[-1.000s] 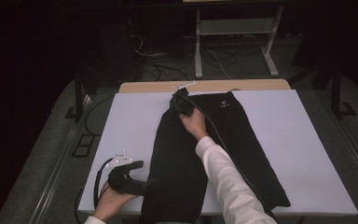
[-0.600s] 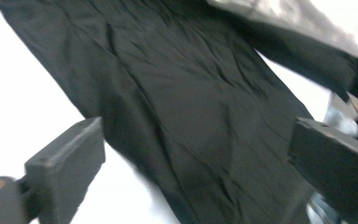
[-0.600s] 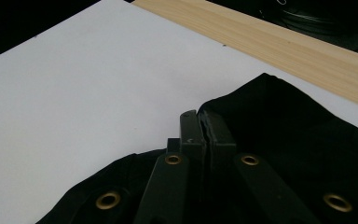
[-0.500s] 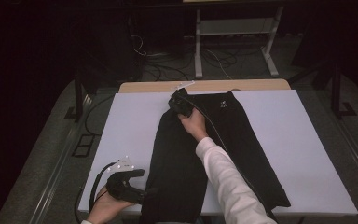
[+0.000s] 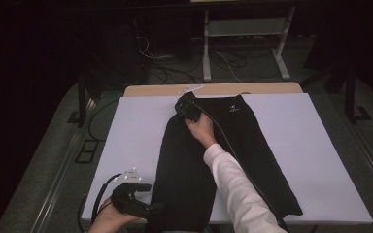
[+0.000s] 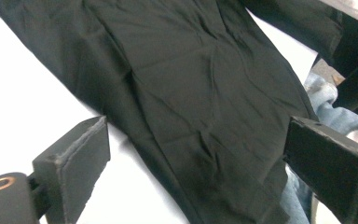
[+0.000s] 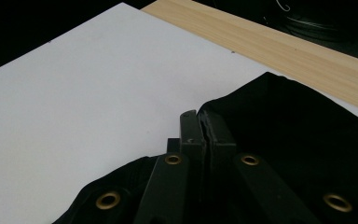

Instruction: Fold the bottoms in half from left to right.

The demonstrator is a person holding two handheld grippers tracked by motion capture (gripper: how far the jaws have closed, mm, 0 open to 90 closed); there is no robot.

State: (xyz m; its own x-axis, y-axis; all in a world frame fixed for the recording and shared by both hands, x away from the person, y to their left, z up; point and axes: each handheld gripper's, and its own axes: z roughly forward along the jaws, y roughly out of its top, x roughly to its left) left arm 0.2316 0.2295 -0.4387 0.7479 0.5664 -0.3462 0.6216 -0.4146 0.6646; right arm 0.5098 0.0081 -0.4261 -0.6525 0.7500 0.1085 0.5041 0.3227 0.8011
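On white table (image 5: 126,126), creased black trousers (image 5: 189,165): right gripper (image 5: 187,108) pinches waistband, left gripper (image 5: 153,209) gapes.

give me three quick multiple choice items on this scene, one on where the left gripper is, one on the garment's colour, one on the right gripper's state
1. Where is the left gripper?
A. at the near end of the garment
B. on the wooden strip at the far edge
C. off the table, on the floor

2. What colour is the garment?
A. white
B. black
C. red

3. How do the right gripper's jaws stand?
A. wide apart over the bare table
B. shut at the garment's far edge
C. shut on a cable

Answers:
1 A, the high view shows it at the garment's near left corner.
2 B, the cloth is black on the white table.
3 B, the right gripper view shows the jaws pressed together at the cloth's edge.
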